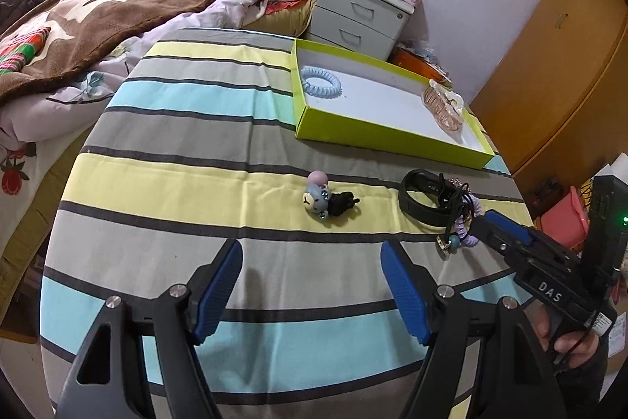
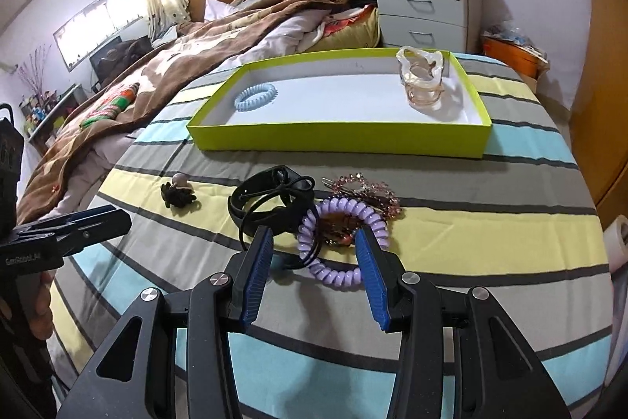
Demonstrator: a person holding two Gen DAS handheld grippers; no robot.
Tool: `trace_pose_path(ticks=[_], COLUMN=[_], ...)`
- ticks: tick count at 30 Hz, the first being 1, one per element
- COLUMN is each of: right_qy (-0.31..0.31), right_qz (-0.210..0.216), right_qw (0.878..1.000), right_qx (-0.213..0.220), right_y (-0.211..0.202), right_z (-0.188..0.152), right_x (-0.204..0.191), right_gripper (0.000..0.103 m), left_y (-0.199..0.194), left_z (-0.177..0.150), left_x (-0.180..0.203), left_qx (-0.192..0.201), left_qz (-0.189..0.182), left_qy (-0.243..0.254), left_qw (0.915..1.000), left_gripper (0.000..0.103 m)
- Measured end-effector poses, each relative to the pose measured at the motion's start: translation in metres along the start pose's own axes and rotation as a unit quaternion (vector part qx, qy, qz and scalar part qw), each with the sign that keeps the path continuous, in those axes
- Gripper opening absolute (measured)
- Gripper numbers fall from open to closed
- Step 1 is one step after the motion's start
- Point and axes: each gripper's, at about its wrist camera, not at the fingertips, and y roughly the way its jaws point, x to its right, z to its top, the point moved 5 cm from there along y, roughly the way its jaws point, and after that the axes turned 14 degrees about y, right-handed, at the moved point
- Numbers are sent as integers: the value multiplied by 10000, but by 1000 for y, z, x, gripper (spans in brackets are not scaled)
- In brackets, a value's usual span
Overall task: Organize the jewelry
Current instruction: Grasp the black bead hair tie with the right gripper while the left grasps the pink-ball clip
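Left gripper (image 1: 310,285): wide open and holding nothing, low over the striped cloth (image 1: 176,183) near its front edge.
Right gripper (image 2: 314,273): open too, with the purple coil hair tie (image 2: 345,246) lying between its blue pads (I cannot see them pressing on it).
Green box (image 2: 337,140): sits by the far edge of the cloth, toward the drawers (image 2: 424,14).
Already in the box: a blue coil hair tie (image 2: 255,96) near one end and a clear pink hair claw (image 2: 424,81) near the other.
Still on the cloth: the purple coil, a black band (image 2: 271,207) touching it, a sparkly pink clip (image 2: 365,191) just behind it, and a thin black cord across the pile.
Also left: a little bear hair tie (image 1: 320,201) by itself in the middle of the cloth, straight ahead of the left gripper.
How far along: two things put away, about four to go, so I think it is under halfway.
Next, I guess: close on the purple coil and carry it to the box.
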Motion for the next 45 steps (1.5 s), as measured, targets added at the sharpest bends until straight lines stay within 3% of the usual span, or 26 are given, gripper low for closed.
trace_pose_path(ticks=[3, 5, 10, 19, 32, 45], right_qy=[-85, -129, -243, -224, -29, 35], right_qz=[-3, -21, -54, 106, 423, 448], right_qw=[9999, 9999, 9997, 9997, 9976, 9964], right_qx=[-56, -71, -76, 71, 539, 715], right_y=[4, 6, 7, 0, -36, -45], right_z=[-2, -2, -3, 0, 16, 25], right_x=[-5, -7, -10, -12, -12, -9], right_gripper=[34, 33, 7, 4, 4, 4], left_y=[2, 4, 7, 15, 33, 56], left_z=[0, -1, -1, 4, 20, 38], left_x=[-2, -2, -4, -4, -8, 9], left_qx=[-22, -58, -125, -195, -258, -353], left_qz=[3, -17, -28, 30, 170, 518], left_qy=[-17, -47, -95, -30, -128, 271], left_qw=[10000, 10000, 9999, 9998, 9994, 9977], left_gripper=[74, 74, 72, 60, 60, 57])
